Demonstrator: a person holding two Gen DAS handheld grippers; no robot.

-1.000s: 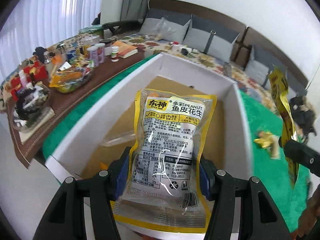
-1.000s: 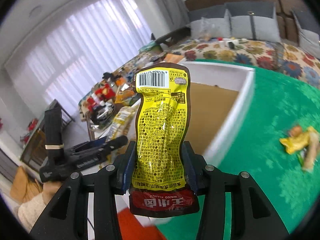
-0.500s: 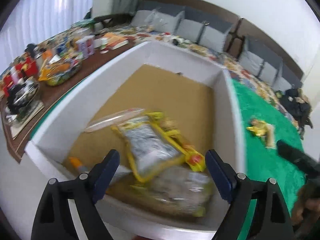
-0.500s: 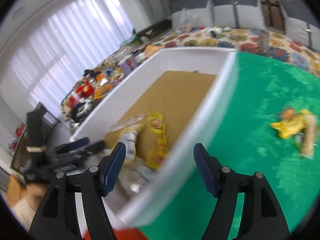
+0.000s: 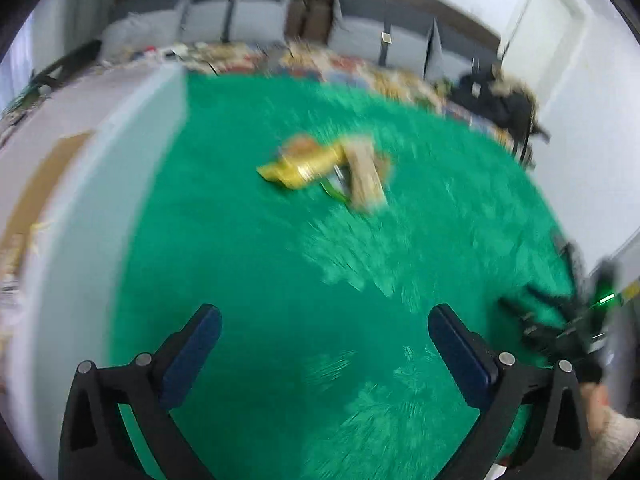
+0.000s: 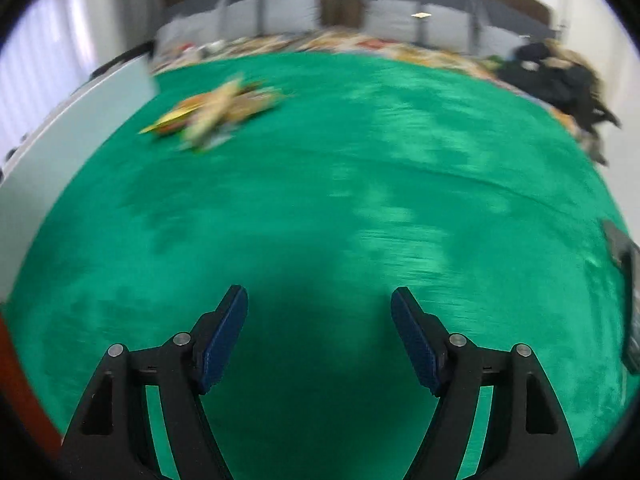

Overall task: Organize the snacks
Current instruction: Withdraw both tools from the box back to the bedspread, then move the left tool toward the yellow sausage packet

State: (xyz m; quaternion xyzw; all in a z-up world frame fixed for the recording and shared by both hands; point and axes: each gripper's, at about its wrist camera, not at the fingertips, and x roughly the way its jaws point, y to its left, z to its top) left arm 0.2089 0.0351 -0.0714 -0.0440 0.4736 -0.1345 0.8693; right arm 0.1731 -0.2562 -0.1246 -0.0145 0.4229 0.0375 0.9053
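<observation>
A small blurred pile of snack packets (image 5: pixel 328 172), yellow and tan, lies on the green cloth (image 5: pixel 280 280) ahead of both grippers. It also shows in the right wrist view as the snack pile (image 6: pixel 212 116), far left. My left gripper (image 5: pixel 323 312) hovers over bare cloth; its jaws are opening and nothing is between them. My right gripper (image 6: pixel 319 293) is open and empty above the cloth (image 6: pixel 320 200). The white box (image 5: pixel 120 184) with a brown floor stands at the left, and its wall (image 6: pixel 60 128) edges the right wrist view.
A dark, blurred gripper body with a green light (image 5: pixel 568 320) and a person's hand (image 5: pixel 612 420) sit at the lower right. Grey cushions (image 5: pixel 260 20) line the back wall, with a dark clothing heap (image 6: pixel 560 76) at the right. A dark flat object (image 6: pixel 628 280) lies at the cloth's right edge.
Both grippers let go of their snack packets over the white box, opened, and swung right and down over the green cloth. The box has slid to the left edge.
</observation>
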